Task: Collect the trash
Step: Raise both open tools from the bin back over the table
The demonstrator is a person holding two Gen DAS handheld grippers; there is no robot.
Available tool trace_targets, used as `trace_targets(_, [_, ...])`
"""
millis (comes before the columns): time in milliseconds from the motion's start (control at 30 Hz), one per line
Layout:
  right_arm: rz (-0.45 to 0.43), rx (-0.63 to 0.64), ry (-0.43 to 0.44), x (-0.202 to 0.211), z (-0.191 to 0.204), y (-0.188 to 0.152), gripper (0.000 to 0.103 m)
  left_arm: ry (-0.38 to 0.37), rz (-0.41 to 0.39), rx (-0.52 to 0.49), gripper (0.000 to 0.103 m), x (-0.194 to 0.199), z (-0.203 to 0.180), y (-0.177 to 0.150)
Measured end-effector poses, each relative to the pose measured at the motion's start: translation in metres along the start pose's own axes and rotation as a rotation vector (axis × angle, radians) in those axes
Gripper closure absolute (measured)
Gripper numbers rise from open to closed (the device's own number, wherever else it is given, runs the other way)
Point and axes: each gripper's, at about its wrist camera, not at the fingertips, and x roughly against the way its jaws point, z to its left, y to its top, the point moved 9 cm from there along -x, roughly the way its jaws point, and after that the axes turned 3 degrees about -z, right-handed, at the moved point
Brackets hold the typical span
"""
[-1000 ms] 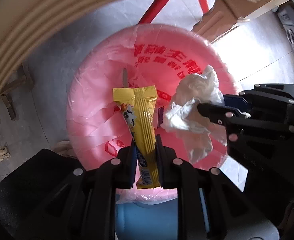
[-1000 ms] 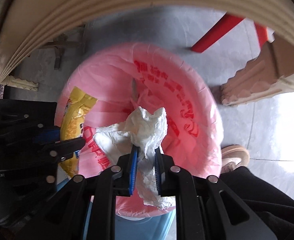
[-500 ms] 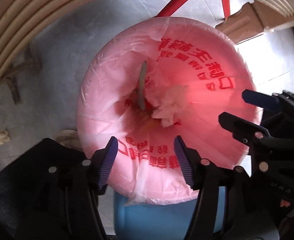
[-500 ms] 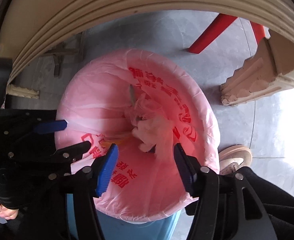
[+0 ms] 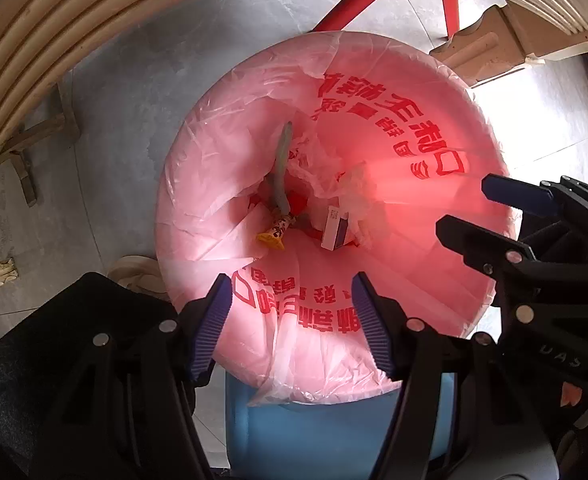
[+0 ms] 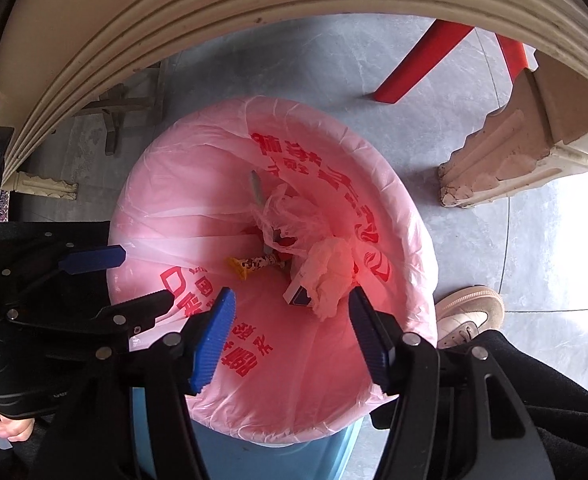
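Note:
A blue bin (image 5: 294, 428) lined with a pink bag (image 5: 414, 280) printed with red characters stands on the floor below both grippers; it also shows in the right wrist view (image 6: 334, 380). At its bottom lie a yellow snack wrapper (image 5: 274, 234) (image 6: 249, 265), a crumpled tissue (image 6: 330, 276) (image 5: 354, 196), a small box (image 5: 333, 227) (image 6: 296, 294) and a grey strip (image 5: 281, 168). My left gripper (image 5: 291, 316) is open and empty over the near rim. My right gripper (image 6: 289, 330) is open and empty over the bin; it shows at the right in the left wrist view (image 5: 474, 208).
A cream table edge (image 6: 213, 20) arcs overhead. Red chair legs (image 6: 418, 64) and a carved table foot (image 6: 506, 160) stand on the grey floor beyond the bin. A beige shoe (image 6: 470, 314) is beside the bin at right.
Both grippers opened. The yellow wrapper fell from the left gripper and the tissue from the right gripper into the bin; both now lie at the bottom.

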Motion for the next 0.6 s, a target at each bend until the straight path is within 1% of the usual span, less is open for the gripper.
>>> trace_targets(200, [0.001, 0.024, -0.004, 0.001, 0.005, -0.001, 0.045, 0.012, -0.001, -0.004, 0.042, 0.001, 0.003, -0.005])
trace_targets(300, [0.010, 0.039, 0.015, 0.008, 0.011, -0.005, 0.045, 0.034, -0.009, 0.003, 0.042, 0.011, 0.009, -0.012])
trace_targets(400, [-0.005, 0.062, 0.065, 0.031, 0.023, -0.008, 0.045, 0.018, -0.026, 0.019, 0.042, 0.038, 0.013, -0.023])
trace_targets(467, [-0.032, 0.104, 0.084, 0.055, 0.035, -0.009, 0.045, -0.009, -0.053, 0.019, 0.042, 0.066, 0.013, -0.031])
trace_targets(533, [-0.057, 0.156, 0.095, 0.079, 0.047, -0.007, 0.045, -0.014, -0.085, 0.017, 0.042, 0.100, 0.014, -0.039])
trace_targets(600, [-0.093, 0.219, 0.112, 0.114, 0.060, -0.001, 0.045, -0.033, -0.117, 0.011, 0.042, 0.135, 0.014, -0.043])
